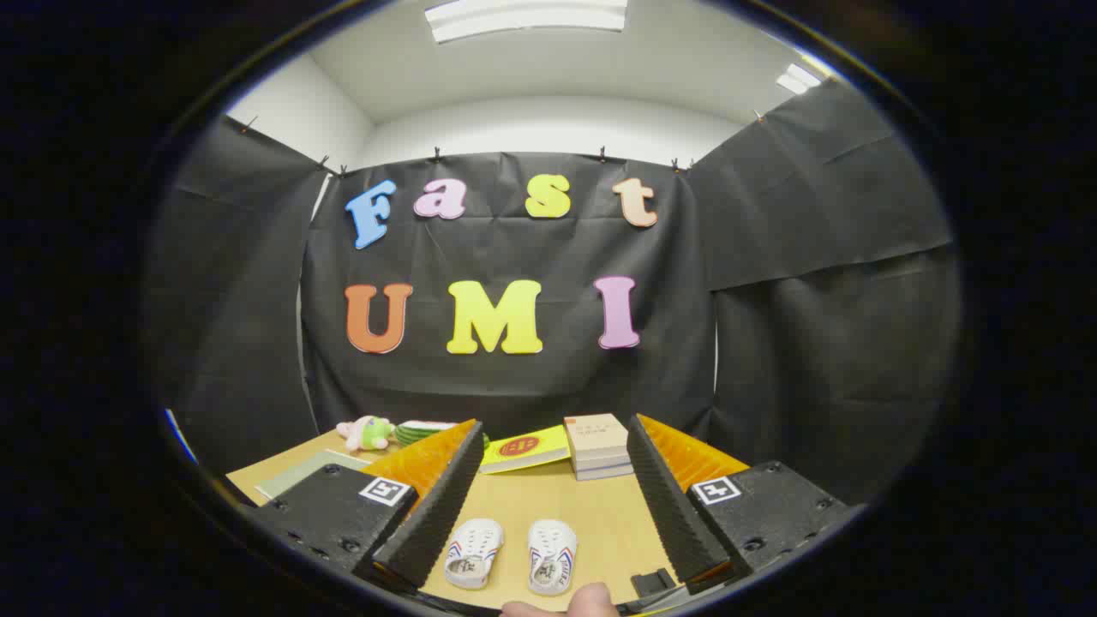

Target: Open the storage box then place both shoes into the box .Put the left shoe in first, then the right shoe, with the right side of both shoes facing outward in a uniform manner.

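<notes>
Gripper view: your gripper (pixel 548 506) is spread wide and empty, with both shoes (pixel 512 555) on the table (pixel 600 514) between the jaws. Likely the opening step; find the storage box first.

Two small white shoes with red and blue stripes on their sides, the left shoe (pixel 472 554) and the right shoe (pixel 551 556), lie on a light tan wooden table (pixel 600 523). Farther off lies a yellow book (pixel 524 448) bearing a red oval, with a stack of beige and white books (pixel 598 446) to its right. At far left sits a green and pink plush toy (pixel 367 433).
</notes>
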